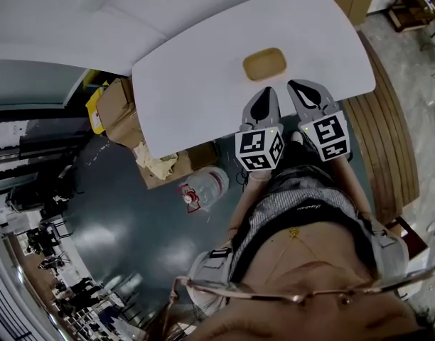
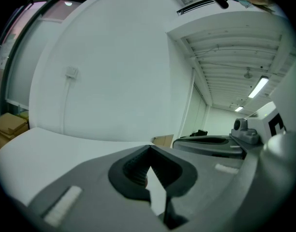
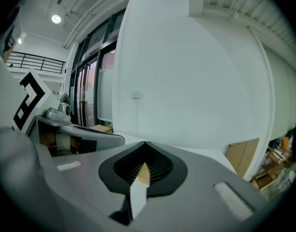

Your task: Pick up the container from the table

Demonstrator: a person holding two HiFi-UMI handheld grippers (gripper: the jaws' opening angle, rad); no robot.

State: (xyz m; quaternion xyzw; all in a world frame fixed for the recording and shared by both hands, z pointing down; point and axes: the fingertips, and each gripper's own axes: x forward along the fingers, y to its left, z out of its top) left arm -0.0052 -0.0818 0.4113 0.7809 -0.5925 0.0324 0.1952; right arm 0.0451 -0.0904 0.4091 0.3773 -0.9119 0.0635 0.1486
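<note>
While I hold both tongs side by side over the near edge of the white table [image 1: 196, 84], the left gripper [image 1: 267, 92] and right gripper [image 1: 297, 85] are each pinched closed on nothing; just beyond their tips sits the tan container [image 1: 264, 64], untouched

One container [image 1: 264, 64]: tan-brown, shallow, oblong with rounded corners (a slightly raised rim round a flatter middle). It lies flat, open side up, on the white desk [image 1: 196, 84], long side across the head view. It sits at about 1 o'clock from the frame's centre, close to the desk's near edge.
</note>
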